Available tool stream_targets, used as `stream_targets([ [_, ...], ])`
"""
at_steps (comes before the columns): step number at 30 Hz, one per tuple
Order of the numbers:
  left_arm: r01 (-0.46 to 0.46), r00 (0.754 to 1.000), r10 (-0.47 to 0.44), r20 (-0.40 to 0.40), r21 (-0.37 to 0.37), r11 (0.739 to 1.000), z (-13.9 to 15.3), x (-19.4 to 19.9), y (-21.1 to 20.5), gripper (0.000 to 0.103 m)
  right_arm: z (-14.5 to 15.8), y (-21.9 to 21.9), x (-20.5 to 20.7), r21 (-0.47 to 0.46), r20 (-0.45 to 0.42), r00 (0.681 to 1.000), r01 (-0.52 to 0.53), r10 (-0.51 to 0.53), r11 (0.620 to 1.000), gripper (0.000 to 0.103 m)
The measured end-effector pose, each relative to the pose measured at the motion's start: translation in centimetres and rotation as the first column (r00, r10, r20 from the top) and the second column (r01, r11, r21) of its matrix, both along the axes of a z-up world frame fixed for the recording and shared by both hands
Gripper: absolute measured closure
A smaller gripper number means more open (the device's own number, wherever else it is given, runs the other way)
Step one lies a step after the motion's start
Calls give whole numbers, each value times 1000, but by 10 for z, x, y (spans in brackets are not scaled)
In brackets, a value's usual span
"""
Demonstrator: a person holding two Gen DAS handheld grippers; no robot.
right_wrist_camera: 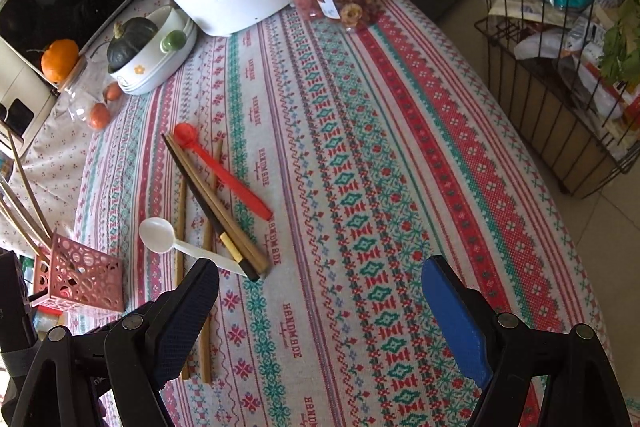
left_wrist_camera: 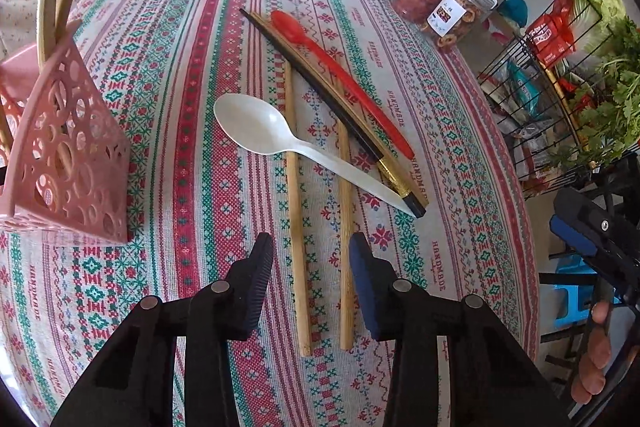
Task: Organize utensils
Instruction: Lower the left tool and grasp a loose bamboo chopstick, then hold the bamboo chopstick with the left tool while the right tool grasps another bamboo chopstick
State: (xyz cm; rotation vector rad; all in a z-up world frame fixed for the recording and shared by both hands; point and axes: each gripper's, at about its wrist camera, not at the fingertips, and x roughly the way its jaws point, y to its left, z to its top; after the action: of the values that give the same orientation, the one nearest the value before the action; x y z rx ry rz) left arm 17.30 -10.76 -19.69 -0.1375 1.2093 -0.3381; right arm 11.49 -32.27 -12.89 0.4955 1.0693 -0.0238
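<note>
Both grippers hang parted over a heap of utensils on the patterned tablecloth [left_wrist_camera: 192, 107].

In the left wrist view the left gripper [left_wrist_camera: 312, 247] sits low in the middle of the frame, fingers spread and holding nothing, with the two bamboo chopsticks [left_wrist_camera: 296, 227] running up between them. A white spoon [left_wrist_camera: 256, 125] lies across those sticks at mid-frame; a black chopstick pair [left_wrist_camera: 332, 99] and a red spoon [left_wrist_camera: 340, 75] slant just beyond it, touching. The pink utensil holder [left_wrist_camera: 68, 155] stands at the left edge, apart from the heap. In the right wrist view the right gripper [right_wrist_camera: 320, 279] is spread wide and empty at the bottom of the frame, the heap to its left.
</note>
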Motion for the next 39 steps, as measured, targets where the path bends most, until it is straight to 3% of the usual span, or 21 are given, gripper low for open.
stream_targets([
  [3, 31, 999, -33, 36, 36, 999, -6, 7, -7, 67, -3, 7, 3, 9, -14, 1000, -20, 20, 1000, 16],
  [5, 45, 998, -48, 31, 70, 997, -13, 8, -10, 89, -5, 13, 4, -5, -25, 999, -39, 39, 999, 16],
  [7, 69, 997, -71, 19, 92, 993, -12, 6, -9, 94, -8, 18, 6, -18, -40, 997, -61, 60, 998, 16],
  [16, 132, 984, -123, -132, 64, 989, -12, -24, 31, 96, -24, 41, 20, -39, -94, 986, -142, 138, 989, 16],
  [20, 232, 957, -207, -203, 108, 967, -13, -47, 47, 96, -31, 54, 29, 8, -95, 978, -184, 184, 983, 16],
  [24, 362, 907, -317, -277, 127, 923, -14, -69, 53, 95, -34, 68, 39, 44, -71, 970, -231, 234, 972, 19],
  [27, 359, 913, -317, -255, 135, 924, -8, -72, 56, 94, -36, 77, 46, 92, -61, 960, -266, 272, 960, 32],
  [31, 306, 945, -290, -154, 95, 947, 8, -59, 56, 87, -46, 91, 53, 131, -83, 946, -302, 314, 944, 54],
  [35, 246, 969, -241, -62, 100, 964, 8, -38, 46, 82, -60, 105, 61, 121, -108, 937, -320, 333, 939, 73],
  [39, 184, 983, -185, 2, 93, 978, -1, -18, 39, 82, -68, 117, 61, 54, -119, 921, -368, 372, 928, 84],
])
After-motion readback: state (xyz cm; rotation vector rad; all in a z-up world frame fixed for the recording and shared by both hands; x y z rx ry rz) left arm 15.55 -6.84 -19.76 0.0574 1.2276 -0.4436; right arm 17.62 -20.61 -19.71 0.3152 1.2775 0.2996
